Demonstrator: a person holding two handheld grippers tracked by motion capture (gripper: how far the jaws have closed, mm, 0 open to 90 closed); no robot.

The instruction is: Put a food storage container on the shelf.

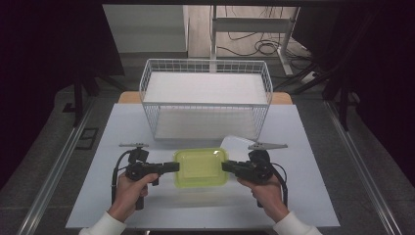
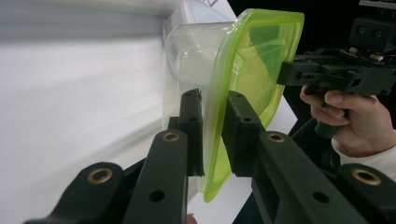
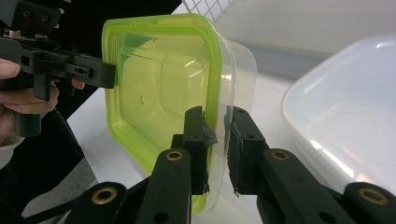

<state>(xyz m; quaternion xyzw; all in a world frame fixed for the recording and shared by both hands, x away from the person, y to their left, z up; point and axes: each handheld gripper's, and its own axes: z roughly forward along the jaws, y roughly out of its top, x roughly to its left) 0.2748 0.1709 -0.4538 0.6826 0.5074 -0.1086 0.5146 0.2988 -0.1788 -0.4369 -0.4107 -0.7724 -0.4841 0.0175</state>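
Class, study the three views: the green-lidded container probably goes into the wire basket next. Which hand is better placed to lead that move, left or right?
Neither clearly, perhaps both. The left gripper and right gripper each clamp an opposite rim of the green-lidded container, about equally far from the wire basket.

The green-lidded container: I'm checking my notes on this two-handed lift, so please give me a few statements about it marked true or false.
1. Both grippers clamp the rim of the green-lidded container, the left gripper on one side, the right gripper opposite. True.
2. The container sits inside the wire basket. False: it is in front of the basket, between the grippers.
3. Its lid is on. True.
4. The white lid is stacked on top of the container. False: it lies beside it on the table.
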